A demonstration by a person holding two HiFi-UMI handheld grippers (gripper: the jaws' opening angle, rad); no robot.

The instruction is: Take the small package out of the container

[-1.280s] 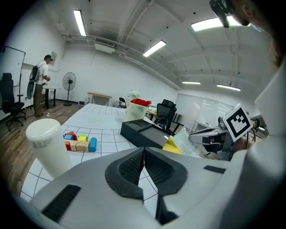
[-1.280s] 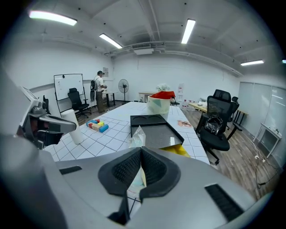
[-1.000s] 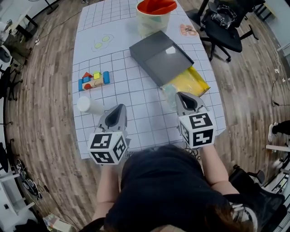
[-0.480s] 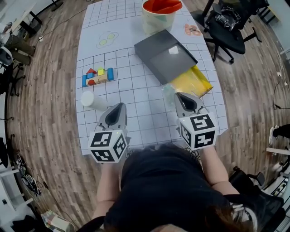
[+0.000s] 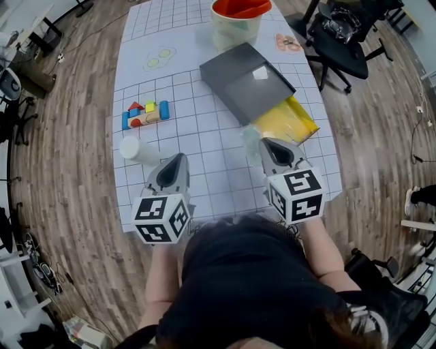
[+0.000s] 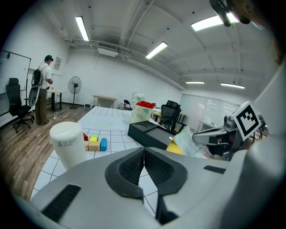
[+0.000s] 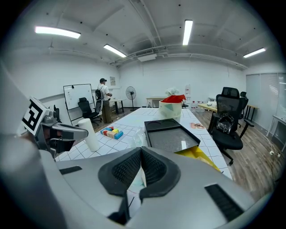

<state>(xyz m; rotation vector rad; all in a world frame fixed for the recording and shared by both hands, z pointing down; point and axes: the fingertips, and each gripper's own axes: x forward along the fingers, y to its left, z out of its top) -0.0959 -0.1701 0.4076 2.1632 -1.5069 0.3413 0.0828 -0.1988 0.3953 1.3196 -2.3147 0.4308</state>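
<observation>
The small package (image 5: 253, 144) is a clear, crinkled plastic pouch. My right gripper (image 5: 263, 144) is shut on it just above the table, a little in front of the container. In the right gripper view the pouch (image 7: 135, 139) pokes out past the closed jaws of the right gripper (image 7: 140, 151). The left gripper view shows the pouch (image 6: 191, 143) hanging from the right gripper's tip. The container (image 5: 245, 82) is a flat dark grey tray lying partly on a yellow bag (image 5: 287, 121). My left gripper (image 5: 178, 159) is shut with nothing in it, near a white cylinder (image 5: 136, 150).
Coloured toy blocks (image 5: 144, 114) lie on the gridded table sheet (image 5: 211, 170) at the left. A pale bucket with a red lining (image 5: 235, 20) stands at the far end. A black office chair (image 5: 340, 34) is at the table's right. A person (image 6: 42, 89) stands far off.
Only the head view has shifted a little. Both grippers keep their places, and the right one still holds the pouch.
</observation>
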